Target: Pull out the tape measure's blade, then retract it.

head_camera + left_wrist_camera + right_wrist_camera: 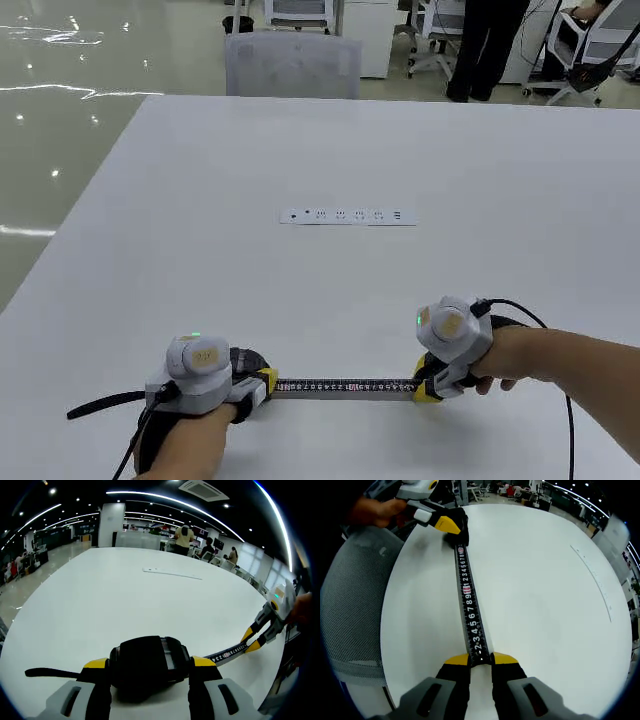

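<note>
- Head view: we held the tape measure case [250,365] low on the white table [330,290], with the left gripper [258,385] clamped on it. The blade [345,385] ran flat along the table from the case to the right gripper [425,390], which pinched its free end. A power strip [347,216] lay well apart, farther up the table.
- Left gripper view: the two jaws pressed against both sides of the black case [149,665]. The blade [227,654] left the case toward the right gripper [252,640].
- Right gripper view: the yellow-tipped jaws of the right gripper [480,659] were closed on the blade tip. The numbered blade [468,600] ran straight away to the case [461,532], which sat at the left gripper [451,527].
- Step in hand: we judged this to be the pull-out step, with a short length of blade drawn. We could not tell whether the pull was complete.
- Next move: retraction would call for the left gripper to hold the case steady. The right gripper would guide the tip back along the table without letting go early, so that the blade did not snap home.
</note>
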`<action>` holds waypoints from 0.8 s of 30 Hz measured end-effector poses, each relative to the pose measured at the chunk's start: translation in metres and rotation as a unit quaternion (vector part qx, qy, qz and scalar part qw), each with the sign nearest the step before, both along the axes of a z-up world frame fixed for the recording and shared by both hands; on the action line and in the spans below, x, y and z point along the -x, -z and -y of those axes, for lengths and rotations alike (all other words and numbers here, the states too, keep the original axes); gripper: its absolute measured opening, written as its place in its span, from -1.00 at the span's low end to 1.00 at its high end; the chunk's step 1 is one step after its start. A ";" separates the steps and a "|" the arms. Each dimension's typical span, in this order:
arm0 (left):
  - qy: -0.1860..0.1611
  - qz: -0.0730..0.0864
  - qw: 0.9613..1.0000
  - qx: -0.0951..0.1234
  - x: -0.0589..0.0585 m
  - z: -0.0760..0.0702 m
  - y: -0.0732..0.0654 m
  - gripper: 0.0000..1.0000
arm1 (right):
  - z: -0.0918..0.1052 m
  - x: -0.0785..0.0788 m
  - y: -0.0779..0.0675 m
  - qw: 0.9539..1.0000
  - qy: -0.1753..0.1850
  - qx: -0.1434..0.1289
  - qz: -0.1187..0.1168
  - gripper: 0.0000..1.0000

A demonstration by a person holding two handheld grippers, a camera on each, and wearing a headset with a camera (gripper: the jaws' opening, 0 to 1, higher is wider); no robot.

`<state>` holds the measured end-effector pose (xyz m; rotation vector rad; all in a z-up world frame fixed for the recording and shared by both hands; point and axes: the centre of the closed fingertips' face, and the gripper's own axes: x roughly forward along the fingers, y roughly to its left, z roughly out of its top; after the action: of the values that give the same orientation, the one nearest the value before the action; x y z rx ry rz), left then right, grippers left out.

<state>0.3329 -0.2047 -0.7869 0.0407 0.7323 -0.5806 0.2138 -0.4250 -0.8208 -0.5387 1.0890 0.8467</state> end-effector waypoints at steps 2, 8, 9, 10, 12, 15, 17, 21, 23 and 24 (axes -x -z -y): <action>0.001 0.001 1.000 0.000 0.000 0.000 0.000 0.17 | -0.001 -0.001 0.000 1.000 -0.001 0.000 0.000 -0.72; 0.002 0.000 1.000 -0.001 0.000 0.000 0.000 0.17 | -0.004 -0.003 0.000 1.000 0.004 -0.002 0.001 -0.72; 0.002 0.000 1.000 -0.001 0.000 0.000 0.000 0.17 | -0.005 -0.003 0.000 1.000 0.005 -0.002 0.002 -0.72; 0.002 0.000 1.000 -0.001 0.000 0.000 0.000 0.17 | -0.005 -0.003 0.000 1.000 0.006 -0.003 0.002 -0.72; 0.002 0.000 1.000 -0.002 0.000 0.001 0.000 0.17 | -0.006 -0.004 0.001 1.000 0.004 -0.004 0.003 -0.72; 0.003 -0.001 1.000 -0.002 0.000 0.001 0.000 0.17 | -0.008 -0.006 0.002 1.000 0.005 -0.005 0.002 -0.72; 0.004 -0.001 1.000 -0.001 0.000 0.001 0.000 0.17 | -0.010 -0.005 0.001 1.000 0.005 -0.005 0.003 -0.72; 0.004 -0.002 1.000 -0.001 0.000 0.000 0.000 0.17 | -0.011 -0.007 0.001 1.000 0.006 -0.007 0.003 -0.72; 0.004 -0.002 1.000 -0.001 0.000 0.001 0.000 0.17 | -0.012 -0.008 0.002 1.000 0.007 -0.007 0.004 -0.72; 0.004 -0.002 1.000 -0.001 0.000 0.001 0.000 0.17 | -0.013 -0.008 0.001 1.000 0.010 -0.008 0.004 -0.72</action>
<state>0.3329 -0.2053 -0.7869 0.0441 0.7376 -0.5878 0.2216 -0.4122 -0.8222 -0.5175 1.0773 0.8350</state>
